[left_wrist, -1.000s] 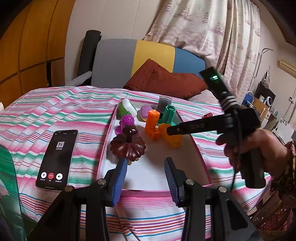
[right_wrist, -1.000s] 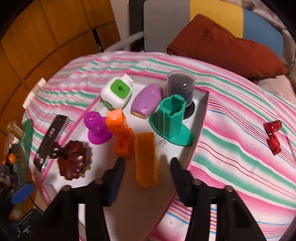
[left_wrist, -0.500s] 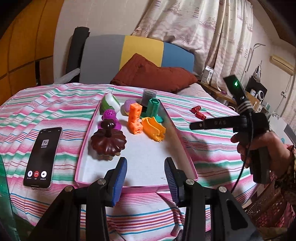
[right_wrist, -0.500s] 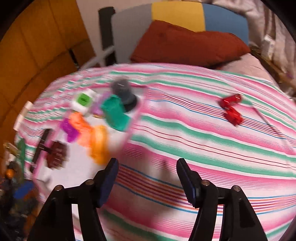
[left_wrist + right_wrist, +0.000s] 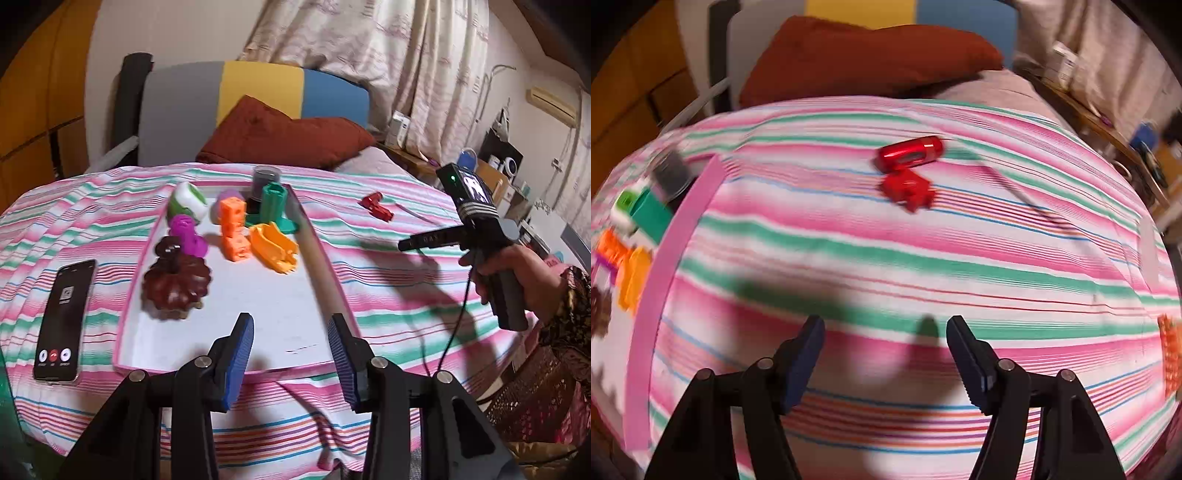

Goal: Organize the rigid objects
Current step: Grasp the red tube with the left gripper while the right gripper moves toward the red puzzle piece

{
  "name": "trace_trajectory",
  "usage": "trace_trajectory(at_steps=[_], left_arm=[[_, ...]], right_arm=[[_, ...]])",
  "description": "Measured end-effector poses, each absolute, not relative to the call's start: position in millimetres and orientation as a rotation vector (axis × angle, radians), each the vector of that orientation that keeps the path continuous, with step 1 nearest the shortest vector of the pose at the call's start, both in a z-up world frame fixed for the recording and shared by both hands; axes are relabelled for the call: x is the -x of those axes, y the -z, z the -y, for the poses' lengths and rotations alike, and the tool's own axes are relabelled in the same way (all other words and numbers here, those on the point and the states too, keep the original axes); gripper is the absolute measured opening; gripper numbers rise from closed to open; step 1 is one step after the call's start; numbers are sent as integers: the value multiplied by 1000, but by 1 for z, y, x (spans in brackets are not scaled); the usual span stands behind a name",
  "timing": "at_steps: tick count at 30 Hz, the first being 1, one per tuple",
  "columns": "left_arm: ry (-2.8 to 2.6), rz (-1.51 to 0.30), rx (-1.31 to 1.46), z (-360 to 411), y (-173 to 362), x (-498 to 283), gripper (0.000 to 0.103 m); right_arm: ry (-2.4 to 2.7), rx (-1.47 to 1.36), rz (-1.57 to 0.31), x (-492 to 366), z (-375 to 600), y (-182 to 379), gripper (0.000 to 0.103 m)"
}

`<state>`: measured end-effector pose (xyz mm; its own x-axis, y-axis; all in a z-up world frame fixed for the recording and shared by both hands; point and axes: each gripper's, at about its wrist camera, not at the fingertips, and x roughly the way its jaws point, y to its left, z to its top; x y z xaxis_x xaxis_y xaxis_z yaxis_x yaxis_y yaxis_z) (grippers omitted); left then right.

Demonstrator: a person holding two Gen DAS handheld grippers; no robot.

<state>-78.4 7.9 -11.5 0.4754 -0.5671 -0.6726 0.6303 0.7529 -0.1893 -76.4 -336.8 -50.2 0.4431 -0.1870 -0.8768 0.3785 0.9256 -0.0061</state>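
A pink-rimmed white tray (image 5: 314,254) on the striped cloth holds a brown pumpkin-shaped piece (image 5: 176,282), a purple piece (image 5: 188,236), an orange block (image 5: 233,230), an orange scoop (image 5: 273,247), a green stand (image 5: 275,208), a dark cup (image 5: 264,179) and a white-green piece (image 5: 186,199). Two red pieces (image 5: 908,168) lie on the cloth right of the tray, also in the left wrist view (image 5: 376,206). My left gripper (image 5: 290,354) is open and empty over the tray's near edge. My right gripper (image 5: 884,354) is open and empty, above the cloth short of the red pieces.
A phone (image 5: 64,314) lies on the cloth left of the tray. A thin stick (image 5: 1027,199) lies right of the red pieces. An orange object (image 5: 1169,354) shows at the right edge. A brown cushion (image 5: 280,133) and chair back stand behind the table.
My right gripper has swung right, away from the tray, and now faces the red pieces. My left gripper has pulled back a little from the tray. Both stay open.
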Motion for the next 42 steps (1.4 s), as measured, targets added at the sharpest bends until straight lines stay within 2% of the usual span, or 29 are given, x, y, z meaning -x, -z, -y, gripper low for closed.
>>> trace_trajectory(at_steps=[3,9,20,23,35,42], left_arm=[[753,-798,-110,3,9,79,42],[799,-790,-95,33,-9,72,42],[846,-809,-131,117,-29,48,43],[830,-848,-120,142,-26,31,43],[804,-941,-212,266,9,-38,43],[809,-961,-251,330,24,-70,43]], right_arm=[[402,-219,-1098,78,348,55,70],[437,-263,-1044,80,365,42,71],[512,-371,-1038,85,396,37,77],[510,-386,-1061,87,394,41,86],[600,-583,-1075,98,432,48,90],[571,-800,-1054,109,450,59,91]])
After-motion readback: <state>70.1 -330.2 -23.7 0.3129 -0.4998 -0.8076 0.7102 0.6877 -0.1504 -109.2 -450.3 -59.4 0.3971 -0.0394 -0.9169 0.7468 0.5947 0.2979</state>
